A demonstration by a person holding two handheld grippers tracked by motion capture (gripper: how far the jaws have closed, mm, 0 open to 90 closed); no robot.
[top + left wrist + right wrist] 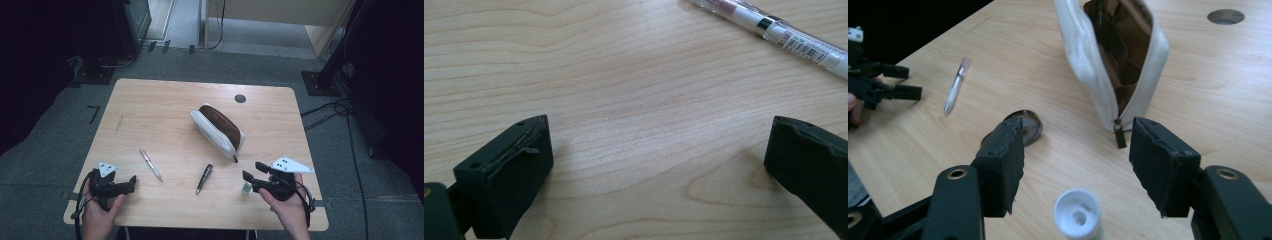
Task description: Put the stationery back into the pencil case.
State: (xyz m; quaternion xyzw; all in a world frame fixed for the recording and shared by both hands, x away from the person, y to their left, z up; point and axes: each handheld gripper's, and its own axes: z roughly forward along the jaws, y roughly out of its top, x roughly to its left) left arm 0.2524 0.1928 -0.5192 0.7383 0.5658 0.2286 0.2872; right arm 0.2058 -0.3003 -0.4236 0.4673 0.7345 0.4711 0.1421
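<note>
A: Where's that small white-capped tube (pixel 1077 212) sitting?

B: Bottom middle of the right gripper view, standing upright between the right gripper (pixel 1083 165) jaws, pads half open and not touching it. Lower right in the high view.

A: Left gripper (pixel 659 160)?

B: Wide, empty, lower left, well apart. The pencil case (pixel 218 129) lies beyond, open.

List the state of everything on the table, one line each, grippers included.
Pouch: unzipped, open, lying on its side.
Clear pen: lying flat, untouched.
Dark pen: lying flat, untouched.
Small white-capped tube: upright, cap on, between the jaws, not gripped.
Left gripper: open, nothing held.
Right gripper: open around the tube.
</note>
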